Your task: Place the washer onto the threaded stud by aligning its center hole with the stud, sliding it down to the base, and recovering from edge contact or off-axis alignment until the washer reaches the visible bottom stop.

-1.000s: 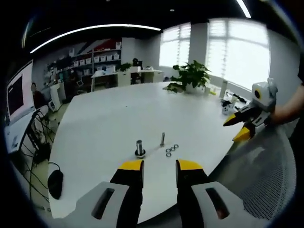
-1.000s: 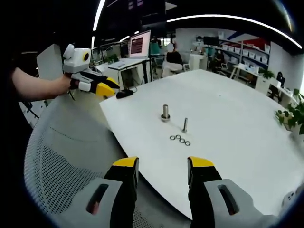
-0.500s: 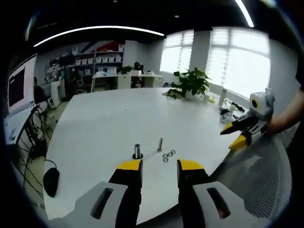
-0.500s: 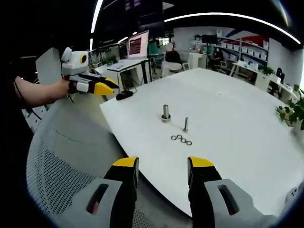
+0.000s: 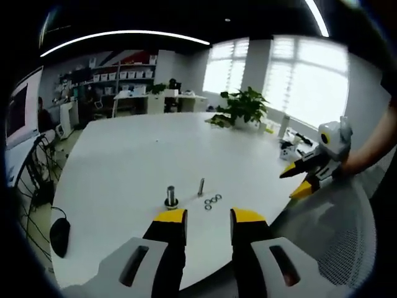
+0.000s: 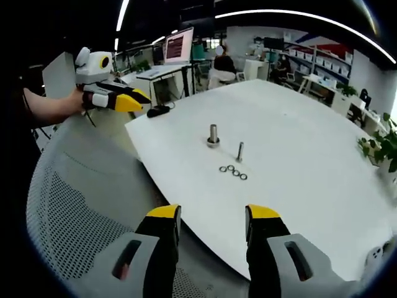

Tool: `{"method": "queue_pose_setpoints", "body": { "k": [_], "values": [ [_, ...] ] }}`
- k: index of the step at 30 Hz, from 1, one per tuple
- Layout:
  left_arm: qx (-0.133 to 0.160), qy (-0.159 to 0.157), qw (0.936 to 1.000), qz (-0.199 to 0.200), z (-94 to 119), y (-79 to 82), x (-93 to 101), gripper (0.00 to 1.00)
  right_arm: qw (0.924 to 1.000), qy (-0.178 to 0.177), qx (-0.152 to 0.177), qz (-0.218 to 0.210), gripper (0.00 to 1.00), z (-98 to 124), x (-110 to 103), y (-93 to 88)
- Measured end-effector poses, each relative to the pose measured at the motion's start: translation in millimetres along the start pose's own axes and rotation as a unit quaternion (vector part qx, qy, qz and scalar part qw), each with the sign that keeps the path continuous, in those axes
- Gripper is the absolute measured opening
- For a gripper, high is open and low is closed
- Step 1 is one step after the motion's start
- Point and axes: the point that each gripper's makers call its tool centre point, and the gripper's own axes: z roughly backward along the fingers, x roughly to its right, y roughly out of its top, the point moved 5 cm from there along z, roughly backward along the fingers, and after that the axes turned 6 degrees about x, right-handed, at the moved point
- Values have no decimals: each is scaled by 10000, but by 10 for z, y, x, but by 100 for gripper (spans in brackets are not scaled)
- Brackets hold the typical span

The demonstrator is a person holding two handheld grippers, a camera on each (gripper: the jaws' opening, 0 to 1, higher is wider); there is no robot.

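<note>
Four small metal washers (image 6: 232,172) lie flat in a short row on the white table (image 6: 310,155), just beside a thin threaded stud (image 6: 239,151) standing upright; thicker bolt (image 6: 213,135) near. Left gripper (image 5: 208,218) and right gripper (image 6: 211,215) both parted, empty, short of the table

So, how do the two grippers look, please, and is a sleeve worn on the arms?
Each gripper has grey bodies with slots and black jaws tipped in yellow: the left gripper and the right gripper. Its top carries a white housing. Both forearms are bare in view, so no sleeve can be described.
</note>
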Motion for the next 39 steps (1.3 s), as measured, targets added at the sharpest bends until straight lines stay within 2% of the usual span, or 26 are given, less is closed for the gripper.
{"method": "queue_pose_setpoints", "body": {
  "k": [7,12,15,19,23,28,34,39],
  "values": [
    [-16,-104,9999,-8,-10,-11,32,26,9999,-99,58,-113,44,12,19,8],
    [47,-214,9998,-7,-12,6,62,25,9997,-199,-130,-53,44,0,39,-45],
    [130,-167,9998,21,1,29,43,24,9996,-207,-214,-26,44,-11,38,-65],
    [14,-220,9997,121,-23,-13,51,25,9992,-214,-329,3,44,-15,45,-104],
    [-33,-321,9995,22,-31,-23,96,25,9993,-216,-302,2,44,-10,49,-104],
    [2,-276,9996,-16,-26,-6,89,24,9993,-236,-270,-125,44,-3,60,-97],
    [10,-325,9995,-22,-36,5,102,23,9993,-247,-263,-70,44,-1,68,-93],
    [-27,-320,9995,31,-32,-14,81,23,9995,-319,-79,39,43,25,68,-9]
  ]
}}
